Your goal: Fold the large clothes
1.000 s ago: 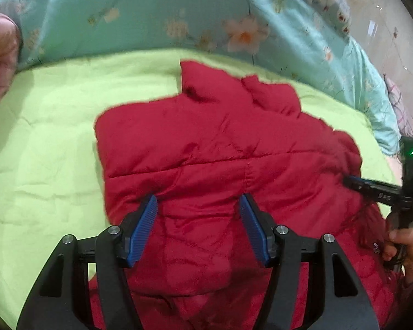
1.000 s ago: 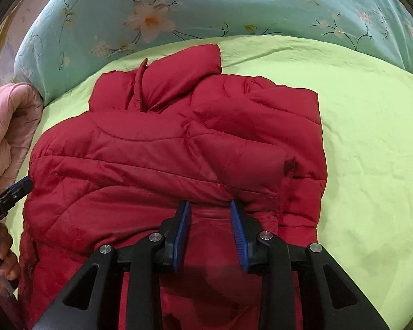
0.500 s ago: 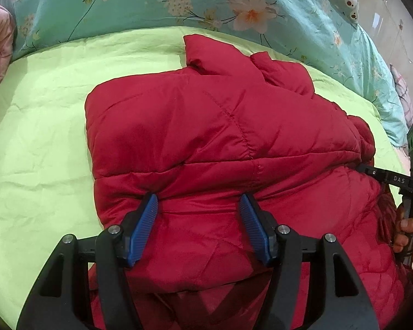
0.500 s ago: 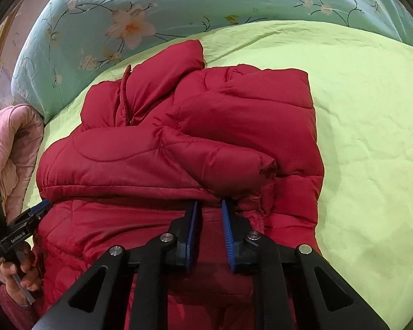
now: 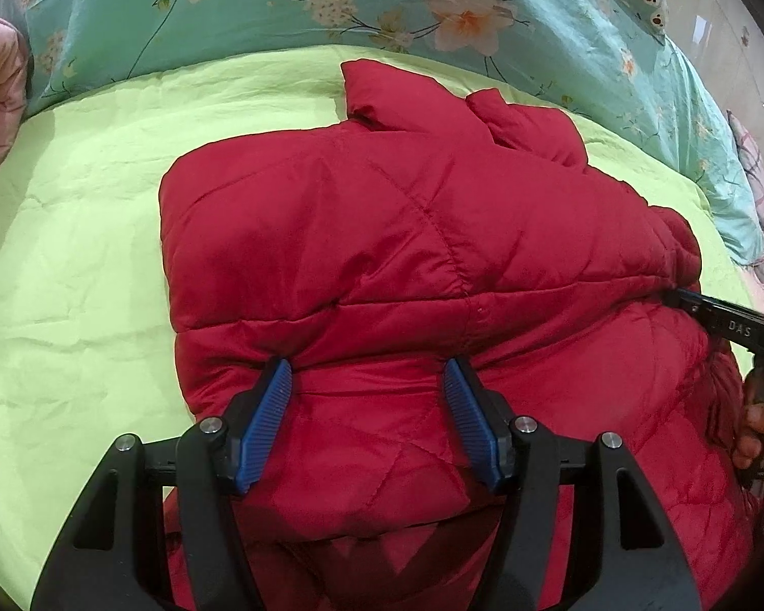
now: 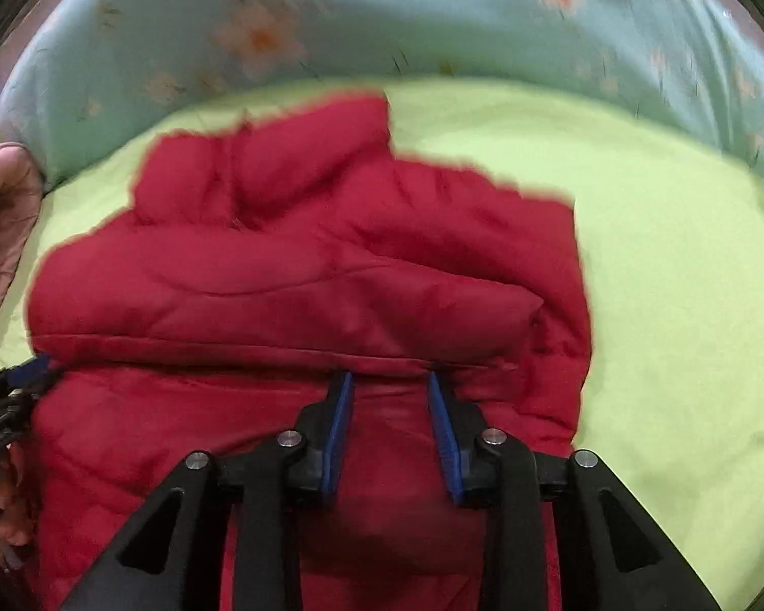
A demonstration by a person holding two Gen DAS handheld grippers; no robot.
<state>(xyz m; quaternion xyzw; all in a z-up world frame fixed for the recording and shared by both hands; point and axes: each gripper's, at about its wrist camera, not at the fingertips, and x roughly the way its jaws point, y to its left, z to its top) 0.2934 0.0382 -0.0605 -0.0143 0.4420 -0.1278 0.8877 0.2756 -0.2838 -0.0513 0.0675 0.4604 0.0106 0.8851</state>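
A red quilted puffer jacket (image 5: 407,234) lies on a lime-green sheet (image 5: 76,265), its collar pointing toward the far pillows. The jacket's near part is folded up over the rest. My left gripper (image 5: 366,382) is open, its blue pads resting on the fold's near-left part. My right gripper (image 6: 389,382) is open, a narrower gap between its pads, over the red jacket (image 6: 300,295) at the fold line. The right gripper also shows in the left wrist view (image 5: 718,318) at the jacket's right edge. The left gripper shows in the right wrist view (image 6: 20,382) at the jacket's left edge.
A teal flowered quilt (image 5: 290,5) runs along the far side of the sheet. A pink padded garment (image 6: 0,234) lies at the left edge. Bare green sheet (image 6: 687,295) lies to the right of the jacket.
The right gripper narrowed over the jacket, then opened wider again; its view is now blurred from motion. The folded top layer has moved further up the jacket. The left gripper stays open.
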